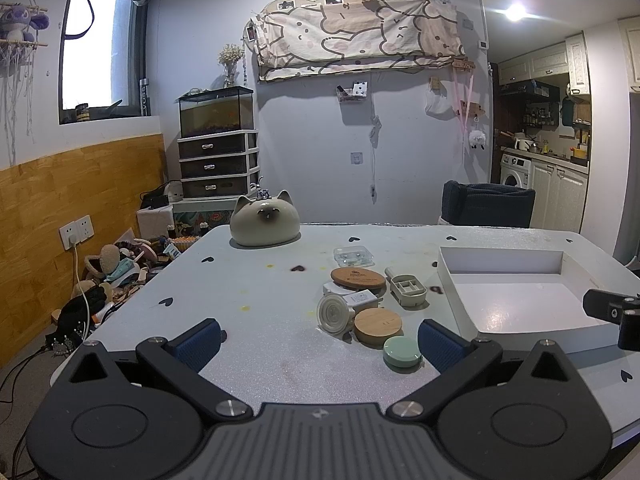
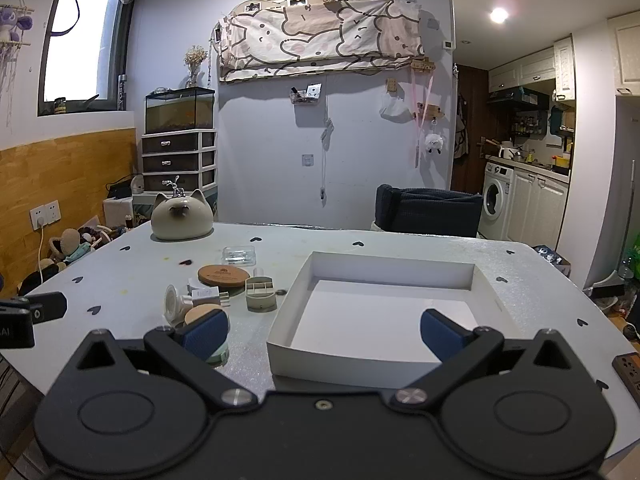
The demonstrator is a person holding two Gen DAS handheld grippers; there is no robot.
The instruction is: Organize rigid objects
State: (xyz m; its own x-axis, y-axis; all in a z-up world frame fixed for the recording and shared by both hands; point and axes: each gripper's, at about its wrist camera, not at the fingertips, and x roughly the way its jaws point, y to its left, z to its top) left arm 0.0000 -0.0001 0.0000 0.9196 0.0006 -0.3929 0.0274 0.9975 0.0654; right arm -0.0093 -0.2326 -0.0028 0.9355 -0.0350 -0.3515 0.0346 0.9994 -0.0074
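Your left gripper [image 1: 318,344] hovers wide open and empty before the cluttered small items, the green round lid [image 1: 402,352] nearest (an easy first pick). Your right gripper [image 2: 324,334], equally spread and empty, fronts the bare white tray [image 2: 280,332], their likely destination.

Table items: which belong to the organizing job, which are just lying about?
Job:
- white tray, nothing in it
- green round tin
- bamboo lid
- oval wooden piece
- white charger
- beige compartment box
- clear plastic case
- white round holder

Lying about:
- cat-shaped ceramic
- dark chair
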